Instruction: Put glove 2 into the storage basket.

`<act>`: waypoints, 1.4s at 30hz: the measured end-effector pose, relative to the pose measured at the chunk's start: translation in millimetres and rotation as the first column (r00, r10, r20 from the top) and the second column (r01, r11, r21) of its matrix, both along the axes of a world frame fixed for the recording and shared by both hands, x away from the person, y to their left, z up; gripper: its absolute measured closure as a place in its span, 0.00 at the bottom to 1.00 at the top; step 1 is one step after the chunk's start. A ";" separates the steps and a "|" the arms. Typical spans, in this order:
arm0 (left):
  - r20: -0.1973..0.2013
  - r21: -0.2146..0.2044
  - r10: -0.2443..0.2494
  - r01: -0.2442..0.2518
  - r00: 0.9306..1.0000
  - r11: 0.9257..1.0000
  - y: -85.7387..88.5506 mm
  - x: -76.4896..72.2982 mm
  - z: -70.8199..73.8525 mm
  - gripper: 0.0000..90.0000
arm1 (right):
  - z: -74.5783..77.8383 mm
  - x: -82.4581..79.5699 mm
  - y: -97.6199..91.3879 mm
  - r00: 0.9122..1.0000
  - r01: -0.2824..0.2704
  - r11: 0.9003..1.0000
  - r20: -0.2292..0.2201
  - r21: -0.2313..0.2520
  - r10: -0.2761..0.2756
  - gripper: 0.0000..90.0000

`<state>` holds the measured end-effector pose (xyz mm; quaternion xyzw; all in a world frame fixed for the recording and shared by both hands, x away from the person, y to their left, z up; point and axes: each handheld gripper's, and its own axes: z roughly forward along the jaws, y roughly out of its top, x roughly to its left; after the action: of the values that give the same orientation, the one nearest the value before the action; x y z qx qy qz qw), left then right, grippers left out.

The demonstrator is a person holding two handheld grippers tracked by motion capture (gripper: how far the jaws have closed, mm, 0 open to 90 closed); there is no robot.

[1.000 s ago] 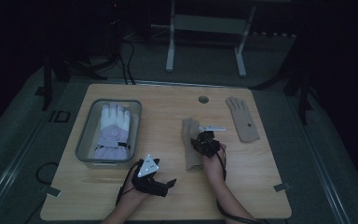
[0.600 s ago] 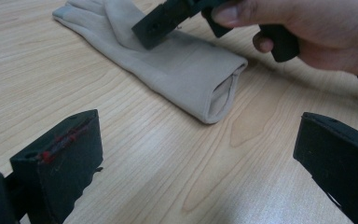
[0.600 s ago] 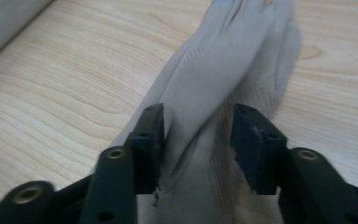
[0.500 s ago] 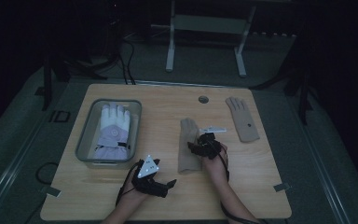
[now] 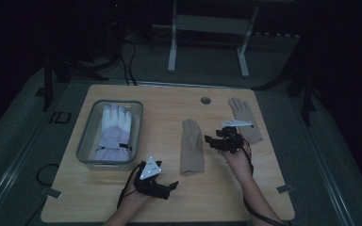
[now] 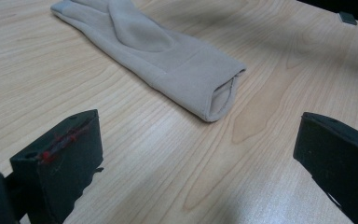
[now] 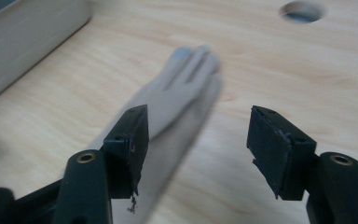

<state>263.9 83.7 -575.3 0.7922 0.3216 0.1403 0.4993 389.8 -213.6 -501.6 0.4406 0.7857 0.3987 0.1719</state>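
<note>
Beige glove [image 5: 192,147] is laid flat near the middle of the wooden table [image 5: 169,202], its fingers pointed toward the far edge and its cuff toward the person. In the left gripper view the same glove [image 6: 158,51] is seen lying diagonally, the open cuff nearest the camera and a grey patch at a fingertip. In the right gripper view it [image 7: 168,107] is seen blurred, with its fingers directed away and a bluish tip on one of them.

A second beige glove [image 5: 243,115] is spread flat at the far right of the table, well apart from the first. A grey bin [image 5: 87,150] is placed at the left, and a white and lilac glove [image 5: 114,132] is held inside it. A round hole [image 5: 206,100] is cut in the tabletop near the far edge.

The right gripper [image 5: 213,140] is held just beside the right edge of the middle glove, and its jaws are spread apart with nothing between them; in its own view the right gripper [image 7: 198,140] is shown over the glove's lower part. The left gripper [image 5: 173,184] is kept near the table's near edge, short of the glove's cuff, and its jaws are likewise parted wide and empty, as the left gripper [image 6: 198,154] is seen above bare wood.
</note>
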 end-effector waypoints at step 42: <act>-0.012 0.011 -0.002 0.002 1.000 1.000 -0.1 1.9 -2.5 0.02 | -2.9 93.8 -138.5 0.980 0.197 0.977 0.024 -0.074 -0.196 0.47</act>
<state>265.8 83.6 -577.8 0.7960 0.3231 0.1369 0.4932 483.6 -352.2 -504.5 0.5060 0.7514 0.3532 0.2338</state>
